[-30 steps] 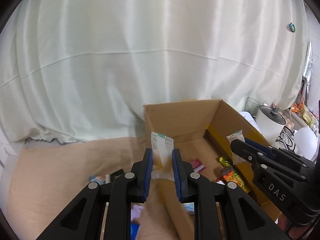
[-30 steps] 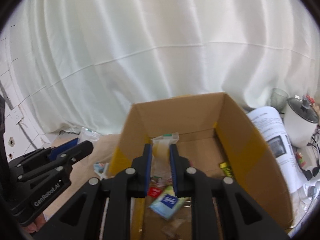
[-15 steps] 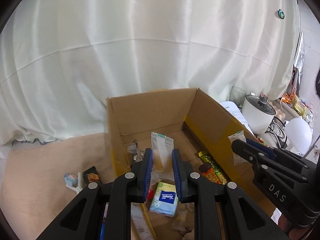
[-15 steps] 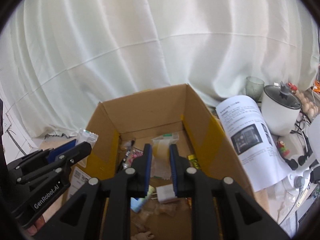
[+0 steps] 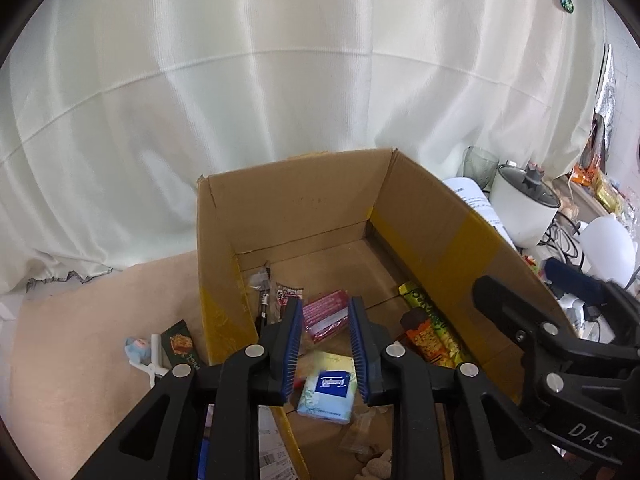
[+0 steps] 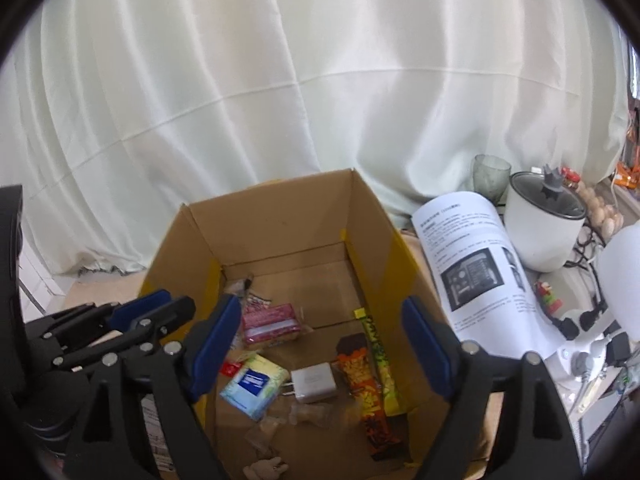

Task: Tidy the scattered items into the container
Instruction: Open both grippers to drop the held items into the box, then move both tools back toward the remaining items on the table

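- Left wrist view: the left gripper (image 5: pixel 324 338) hangs over the near left corner of the open brown cardboard box (image 5: pixel 304 204). Its blue-padded jaws have just been opening a little and nothing is between them; the white sachet they pinched a second ago is gone.
- Below the jaws, at 6 o'clock, lies a light-blue tissue pack (image 5: pixel 330 388); a pink wrapper (image 5: pixel 326 314) sits at 12 o'clock of the pads, an orange snack bar (image 5: pixel 426 338) at 3 o'clock.
- The box's far half is bare cardboard floor, with high walls at 9 and 3 o'clock.
- Outside the left wall, at 9 o'clock, a dark green snack bar (image 5: pixel 180 344) is on the beige tabletop (image 5: pixel 80 340).
- Right wrist view: the right gripper (image 6: pixel 320 344) has just spread wide over the box and is empty; the clear yellow packet held earlier has left its pads.
- A white charger block (image 6: pixel 312 382) lies at 6 o'clock; a printed paper sheet (image 6: pixel 476 256) leans outside the right wall at 2 o'clock.
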A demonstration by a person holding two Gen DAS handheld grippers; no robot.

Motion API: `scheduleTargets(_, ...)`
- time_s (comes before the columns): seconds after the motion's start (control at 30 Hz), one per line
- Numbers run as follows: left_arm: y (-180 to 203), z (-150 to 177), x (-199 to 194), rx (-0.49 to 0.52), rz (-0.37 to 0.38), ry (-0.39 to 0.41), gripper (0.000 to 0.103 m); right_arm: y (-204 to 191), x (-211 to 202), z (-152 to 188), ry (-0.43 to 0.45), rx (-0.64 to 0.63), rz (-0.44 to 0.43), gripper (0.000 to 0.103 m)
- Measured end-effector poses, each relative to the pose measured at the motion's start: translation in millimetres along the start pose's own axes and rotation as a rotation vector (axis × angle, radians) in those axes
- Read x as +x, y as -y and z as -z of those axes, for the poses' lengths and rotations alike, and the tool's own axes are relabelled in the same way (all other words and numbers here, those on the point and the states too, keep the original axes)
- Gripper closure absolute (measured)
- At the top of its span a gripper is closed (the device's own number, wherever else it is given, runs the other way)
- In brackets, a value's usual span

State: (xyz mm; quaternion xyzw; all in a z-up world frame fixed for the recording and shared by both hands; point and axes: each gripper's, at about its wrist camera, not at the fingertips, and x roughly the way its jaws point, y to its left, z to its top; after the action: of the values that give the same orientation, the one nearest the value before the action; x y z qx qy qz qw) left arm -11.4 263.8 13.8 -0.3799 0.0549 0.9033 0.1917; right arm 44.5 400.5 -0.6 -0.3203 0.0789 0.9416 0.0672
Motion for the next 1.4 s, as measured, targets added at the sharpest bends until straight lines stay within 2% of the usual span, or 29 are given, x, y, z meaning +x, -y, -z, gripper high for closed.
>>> scheduleTargets(0.03,-3.4,0.1,-1.6,-0.017,0.006,0.009,0.073,0.6,0.0,-0.1,0.004,-0.006,0.03,0.0)
scheduleTargets(0.07,-5.8,-0.2,-3.5,-0.026,0.01,0.017,0.063,1.5,-1.2,-0.1,0.015,-0.011,0.05,0.0)
scheduleTargets(0.1,-7.3,-0.4,-5.2,-0.031,0.009,0.024,0.045,2.4,-2.8,-0.1,0.027,-0.012,0.054,0.0)
scheduleTargets(0.17,-10.2,-0.9,-6.6,-0.032,-0.012,0.022,0.026,4.3,-6.7,-0.8,0.048,-0.005,0.059,0.0)
scheduleTargets(0.2,-12.8,-1.3,-7.6,-0.037,-0.009,0.026,0.022,5.2,-9.0,-1.2,0.061,0.001,0.064,0.0)
scheduleTargets(0.3,-19.4,-1.3,-11.3,-0.05,0.017,0.029,0.021,7.6,-11.4,-3.1,0.071,0.014,0.047,0.0)
scheduleTargets(0.47,-28.7,-2.0,-18.8,-0.05,-0.02,0.052,0.021,1.7,-9.2,-4.2,0.066,0.015,0.055,0.0)
scheduleTargets(0.7,-63.6,1.2,-23.1,-0.09,-0.051,0.054,0.02,-22.8,-3.4,-4.0,0.057,-0.014,0.05,0.0)
scheduleTargets(0.93,-120.9,12.3,-28.8,-0.124,-0.103,0.052,0.02,-64.3,2.0,-7.5,0.068,-0.053,0.023,0.0)
scheduleTargets(1.13,-181.0,20.6,-35.5,-0.171,-0.163,0.06,0.02,-109.1,6.0,-10.2,0.098,-0.061,-0.048,0.0)
scheduleTargets(1.4,-249.5,34.8,-50.6,-0.217,-0.215,0.066,0.02,-171.4,19.1,-8.0,0.085,-0.115,-0.097,0.0)
